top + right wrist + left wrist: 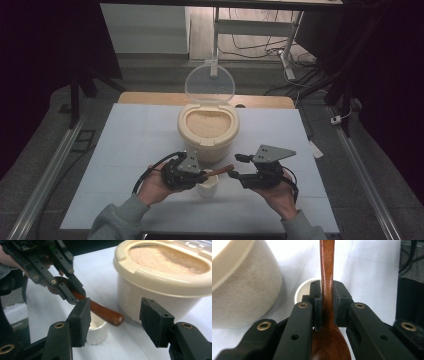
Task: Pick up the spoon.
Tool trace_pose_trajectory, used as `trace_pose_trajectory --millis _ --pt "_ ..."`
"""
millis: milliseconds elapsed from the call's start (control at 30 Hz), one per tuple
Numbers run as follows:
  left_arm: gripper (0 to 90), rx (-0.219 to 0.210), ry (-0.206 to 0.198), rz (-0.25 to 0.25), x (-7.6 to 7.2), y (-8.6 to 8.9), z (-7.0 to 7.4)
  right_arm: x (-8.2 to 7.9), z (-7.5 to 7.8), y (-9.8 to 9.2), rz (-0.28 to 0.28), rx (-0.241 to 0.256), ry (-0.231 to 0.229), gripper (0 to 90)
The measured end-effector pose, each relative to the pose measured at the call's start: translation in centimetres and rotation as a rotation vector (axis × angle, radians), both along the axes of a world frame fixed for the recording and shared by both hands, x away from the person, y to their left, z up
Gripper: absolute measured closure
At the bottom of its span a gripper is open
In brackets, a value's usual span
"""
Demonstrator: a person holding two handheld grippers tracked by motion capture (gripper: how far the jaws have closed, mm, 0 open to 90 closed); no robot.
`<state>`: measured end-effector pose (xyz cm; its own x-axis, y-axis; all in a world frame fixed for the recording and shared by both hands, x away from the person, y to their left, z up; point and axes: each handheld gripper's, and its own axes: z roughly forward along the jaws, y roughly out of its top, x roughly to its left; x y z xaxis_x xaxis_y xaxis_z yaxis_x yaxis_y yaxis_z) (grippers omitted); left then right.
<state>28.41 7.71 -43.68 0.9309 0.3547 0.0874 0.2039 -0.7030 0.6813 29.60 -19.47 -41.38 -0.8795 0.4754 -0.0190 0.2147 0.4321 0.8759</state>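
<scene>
A brown wooden spoon (219, 170) is clamped by its neck in my left gripper (200, 176), bowl toward the hand and handle (327, 262) pointing right. Below it stands a small white cup (207, 186) on the table; its rim (302, 288) peeks out beside the jaws. My right gripper (234, 175) is open, its jaws wide apart just right of the spoon's handle end (113, 317), holding nothing. Behind them stands a cream rice container (208, 131), full of rice (167, 258), its clear lid (209, 83) hinged upright.
The white tabletop (130, 150) has free room to the left and right of the container. A wooden strip (150, 97) runs along its far edge. Beyond are metal stands and floor cables (280, 50).
</scene>
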Motion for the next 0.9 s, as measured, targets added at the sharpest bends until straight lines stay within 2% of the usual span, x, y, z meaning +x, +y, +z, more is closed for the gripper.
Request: trace_pose_trajectory --millis 133,200,367,433,500,567,667,900 --pt "79.1 -0.027 -0.019 0.022 0.0 0.3 0.1 0.2 -0.3 -0.5 -0.036 0.045 0.027 40.3" --pt "79.1 -0.042 -0.026 0.032 0.0 0.4 0.1 0.4 -0.6 -0.7 -0.036 0.077 0.058 40.0" --pt "79.1 -0.072 -0.051 0.056 -0.1 0.7 0.3 0.5 -0.8 -0.6 -0.062 0.074 0.060 37.7" --pt "79.1 -0.081 -0.059 0.062 -0.1 0.8 0.3 0.5 -0.9 -0.6 -0.077 0.088 0.068 36.7" --pt "79.1 -0.090 -0.064 0.066 -0.2 0.8 0.3 0.6 -1.2 -0.4 -0.073 0.110 0.095 36.4" --pt "79.1 -0.100 -0.067 0.069 -0.2 0.7 0.2 0.6 -1.3 -0.3 -0.072 0.104 0.097 36.0" --pt "79.1 -0.111 -0.087 0.075 -0.4 0.6 0.2 0.5 -1.7 0.3 -0.067 0.130 0.113 34.9" --pt "79.1 -0.114 -0.095 0.058 -0.7 0.3 0.2 0.2 -2.1 1.4 -0.078 0.162 0.112 35.8"
